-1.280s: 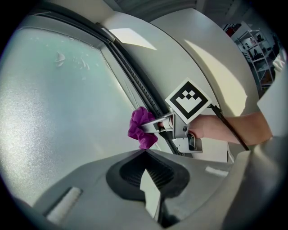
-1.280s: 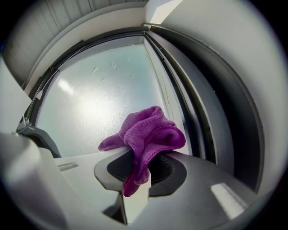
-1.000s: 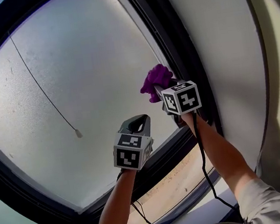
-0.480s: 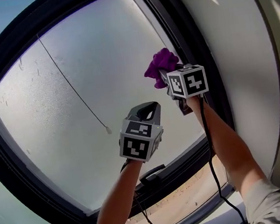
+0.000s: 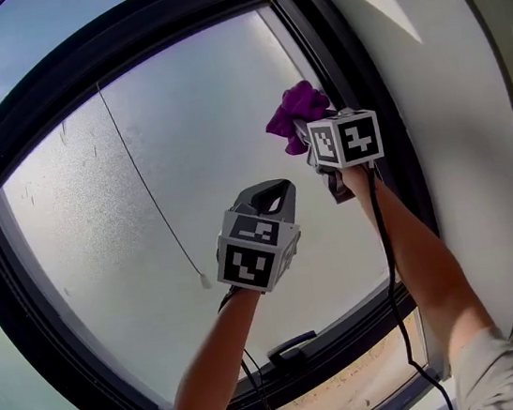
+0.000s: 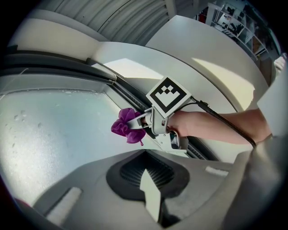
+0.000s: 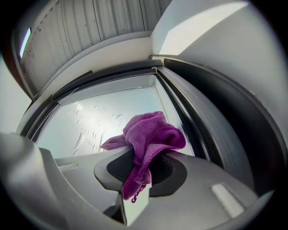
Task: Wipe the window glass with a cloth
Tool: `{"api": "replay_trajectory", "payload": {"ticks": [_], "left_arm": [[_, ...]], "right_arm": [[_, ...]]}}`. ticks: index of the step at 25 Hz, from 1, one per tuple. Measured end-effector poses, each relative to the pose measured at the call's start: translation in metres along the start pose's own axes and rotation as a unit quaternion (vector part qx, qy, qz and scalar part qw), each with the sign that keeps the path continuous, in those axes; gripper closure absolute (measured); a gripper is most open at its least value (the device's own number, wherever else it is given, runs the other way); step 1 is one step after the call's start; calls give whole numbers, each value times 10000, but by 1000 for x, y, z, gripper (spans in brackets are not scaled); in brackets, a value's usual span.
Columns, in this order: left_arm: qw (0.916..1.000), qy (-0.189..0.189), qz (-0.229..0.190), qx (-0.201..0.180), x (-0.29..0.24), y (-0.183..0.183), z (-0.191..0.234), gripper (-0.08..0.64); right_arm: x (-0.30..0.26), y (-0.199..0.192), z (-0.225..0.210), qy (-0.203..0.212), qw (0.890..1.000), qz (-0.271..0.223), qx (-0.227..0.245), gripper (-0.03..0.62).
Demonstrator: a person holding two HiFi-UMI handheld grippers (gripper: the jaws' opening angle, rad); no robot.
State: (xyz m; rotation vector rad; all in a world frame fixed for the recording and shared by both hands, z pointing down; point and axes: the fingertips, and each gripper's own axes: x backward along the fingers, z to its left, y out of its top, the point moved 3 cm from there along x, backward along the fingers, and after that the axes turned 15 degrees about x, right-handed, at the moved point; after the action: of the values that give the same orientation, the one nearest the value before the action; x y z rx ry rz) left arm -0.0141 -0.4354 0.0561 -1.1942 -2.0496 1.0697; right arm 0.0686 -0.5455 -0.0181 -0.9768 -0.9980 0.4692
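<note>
The right hand-held gripper (image 5: 304,132) is clamped on a bunched purple cloth (image 5: 294,109), held against the window glass (image 5: 138,169) just ahead, beside the dark frame (image 5: 352,72). The left hand-held gripper (image 5: 271,197), jaws together, holds nothing. Droplet marks (image 7: 94,121) show ahead; most wiping seems left.

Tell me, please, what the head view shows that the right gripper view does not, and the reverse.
Only the head view shows the left gripper, the thin cord hanging across the pane, and the window handle at the bottom. Only the right gripper view shows water streaks on the window glass and the end of the purple cloth hanging down between the jaws. Both show the cloth clamped in the right gripper, the glass and its dark frame.
</note>
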Motion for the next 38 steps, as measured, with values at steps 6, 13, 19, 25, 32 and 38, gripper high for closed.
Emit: {"api": "replay_trajectory", "payload": {"ticks": [6,13,19,25,32,38], "left_arm": [[9995,109,-92,-287,-1,26,18,558],[9974,376,-215,-569,6,68,40,558],[9961,488,-290,-677,11,87,53,558],[9955,559,-331,-696,15,98,60,558],[9964,514,-358,-574,20,98,57,558],[9970,450,-462,-424,34,89,44,558]], "right_arm": [[-23,44,-9,-7,9998,-210,20,483],[-47,89,-23,47,9993,-334,-164,483],[-68,126,-32,-64,9985,-506,-209,483],[-85,155,-40,-71,9979,-630,-159,482],[-92,166,-45,98,9968,-758,-221,482],[-59,162,-30,271,9937,-1043,-310,482]]}}
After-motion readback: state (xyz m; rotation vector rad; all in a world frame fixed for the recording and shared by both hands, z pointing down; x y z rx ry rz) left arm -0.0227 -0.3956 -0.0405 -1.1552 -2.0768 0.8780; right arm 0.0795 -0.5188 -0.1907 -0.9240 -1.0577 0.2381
